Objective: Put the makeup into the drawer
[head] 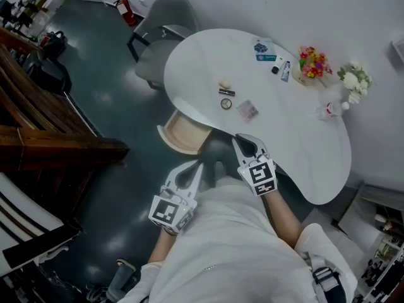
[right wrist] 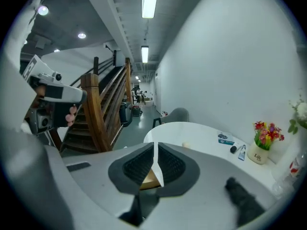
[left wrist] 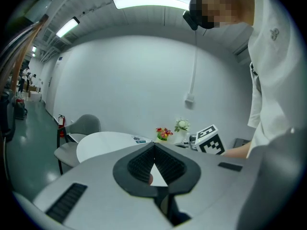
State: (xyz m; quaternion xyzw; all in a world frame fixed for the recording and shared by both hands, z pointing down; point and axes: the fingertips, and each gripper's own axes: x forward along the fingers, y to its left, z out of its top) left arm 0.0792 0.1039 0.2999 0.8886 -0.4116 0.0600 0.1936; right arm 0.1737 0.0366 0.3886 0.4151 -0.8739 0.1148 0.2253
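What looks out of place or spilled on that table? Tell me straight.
Nothing stands out. The drawer hangs open under the table's edge, which suits the task. The small makeup pieces lie loose on top with nothing spilled, and the flower pot stands upright.

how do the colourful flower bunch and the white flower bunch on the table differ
The colourful bunch is red, pink and yellow; the white bunch is all white blooms with green leaves. In the head view the colourful bunch stands left of the white bunch, nearer the table's middle. Both stand along the table's wall side.
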